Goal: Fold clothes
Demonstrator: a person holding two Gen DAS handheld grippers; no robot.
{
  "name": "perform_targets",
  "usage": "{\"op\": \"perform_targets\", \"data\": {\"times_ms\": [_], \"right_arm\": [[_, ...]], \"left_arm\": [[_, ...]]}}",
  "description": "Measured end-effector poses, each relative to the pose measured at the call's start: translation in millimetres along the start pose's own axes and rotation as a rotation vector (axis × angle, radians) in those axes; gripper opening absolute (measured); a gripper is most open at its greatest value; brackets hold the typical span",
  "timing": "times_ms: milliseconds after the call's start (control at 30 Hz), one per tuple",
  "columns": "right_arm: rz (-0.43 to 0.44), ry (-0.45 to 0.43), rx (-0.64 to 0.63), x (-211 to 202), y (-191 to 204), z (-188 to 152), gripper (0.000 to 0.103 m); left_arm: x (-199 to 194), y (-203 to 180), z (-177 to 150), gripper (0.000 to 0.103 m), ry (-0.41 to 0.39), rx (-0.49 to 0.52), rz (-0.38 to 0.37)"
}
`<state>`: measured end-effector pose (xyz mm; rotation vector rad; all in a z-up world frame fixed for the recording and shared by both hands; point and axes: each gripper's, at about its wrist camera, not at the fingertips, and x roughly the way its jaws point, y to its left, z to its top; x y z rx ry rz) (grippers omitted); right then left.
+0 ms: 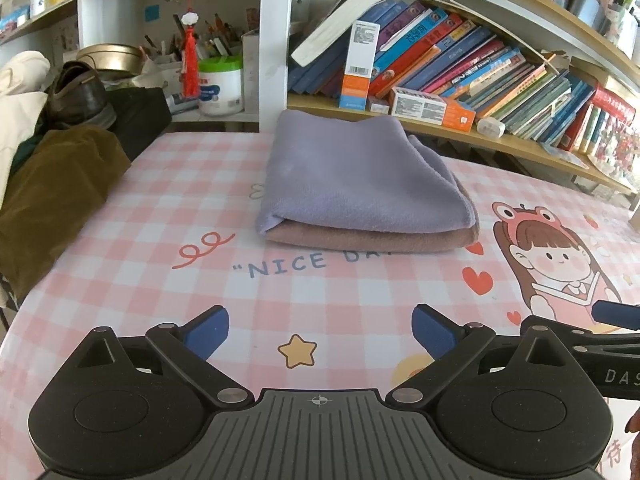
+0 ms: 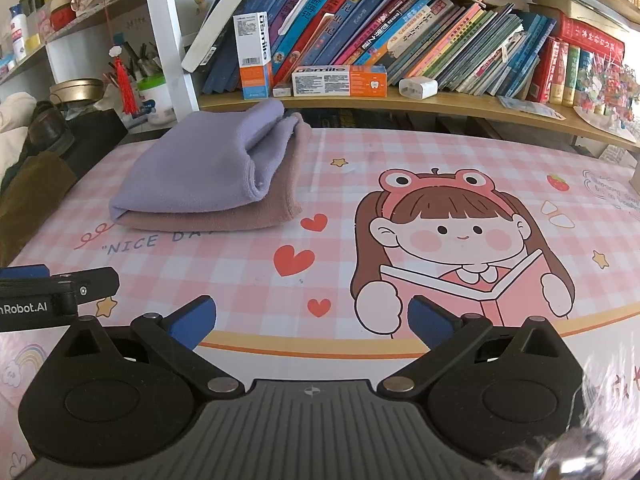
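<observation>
A folded lilac cloth [image 1: 352, 176] lies on top of a folded dusty-pink cloth [image 1: 360, 238] at the far middle of the pink checked table mat [image 1: 160, 240]. The same stack shows at the upper left in the right wrist view, lilac cloth [image 2: 200, 168] over pink cloth [image 2: 224, 216]. My left gripper [image 1: 320, 334] is open and empty, well in front of the stack. My right gripper [image 2: 312, 322] is open and empty, near the front edge, to the right of the stack. The right gripper's tip [image 1: 616, 314] shows at the right edge of the left wrist view.
A heap of brown and cream clothes with a shoe [image 1: 56, 152] lies at the table's left. A bookshelf with leaning books [image 2: 400, 40] and boxes runs along the back. A white jar [image 1: 221, 86] and pen holders stand at the back left.
</observation>
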<state>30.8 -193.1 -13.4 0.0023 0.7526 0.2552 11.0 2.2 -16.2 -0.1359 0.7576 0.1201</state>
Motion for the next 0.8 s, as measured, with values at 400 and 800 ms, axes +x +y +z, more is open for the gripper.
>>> {"op": "perform_targets", "data": {"times_ms": [400, 800], "right_arm": [[-0.001, -0.001, 0.002, 0.1, 0.2, -0.8, 0.103], [0.001, 0.010, 0.007, 1.8, 0.5, -0.6, 0.103]], "left_arm": [[0.3, -2.0, 0.1, 0.100, 0.003, 0.011, 0.007], [0.4, 2.2, -0.1, 0.100, -0.004, -0.003, 0.018]]}}
